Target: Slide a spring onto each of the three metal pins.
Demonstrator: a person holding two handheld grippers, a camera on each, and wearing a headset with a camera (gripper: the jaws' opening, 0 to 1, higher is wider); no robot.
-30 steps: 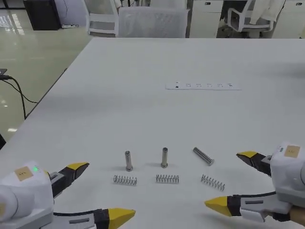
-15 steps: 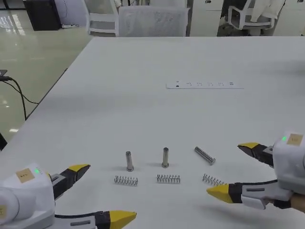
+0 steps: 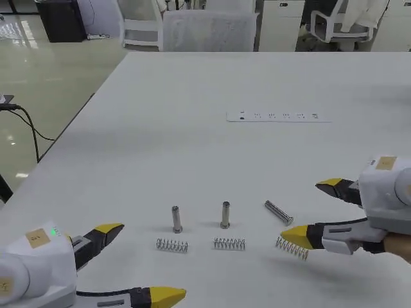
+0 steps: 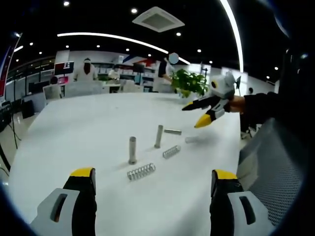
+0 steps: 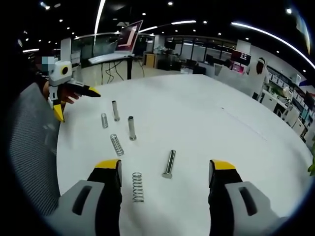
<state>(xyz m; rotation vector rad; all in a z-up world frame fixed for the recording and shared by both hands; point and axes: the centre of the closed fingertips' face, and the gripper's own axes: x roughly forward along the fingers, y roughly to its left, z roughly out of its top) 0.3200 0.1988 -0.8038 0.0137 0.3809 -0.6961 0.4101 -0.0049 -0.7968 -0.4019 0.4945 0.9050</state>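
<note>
Two metal pins stand upright on the white table, a left pin (image 3: 176, 219) and a middle pin (image 3: 225, 214). A third pin (image 3: 278, 212) lies on its side to the right. A spring lies in front of each: left spring (image 3: 172, 246), middle spring (image 3: 229, 244), right spring (image 3: 291, 248). My right gripper (image 3: 313, 210) hovers open just right of the lying pin (image 5: 169, 163), the right spring (image 5: 138, 186) near its lower fingertip. My left gripper (image 3: 138, 262) stays open at the front left, short of the left spring (image 4: 141, 171) and left pin (image 4: 132, 150).
A flat white power strip (image 3: 278, 117) lies mid-table behind the pins. The table's left edge (image 3: 77, 125) drops to a glossy floor with a black cable (image 3: 26, 125). Office chairs (image 3: 205, 29) stand beyond the far edge.
My right gripper has moved left and away from me, closing in on the lying pin and right spring. The left gripper has dropped slightly lower in view. Pins and springs are unmoved.
</note>
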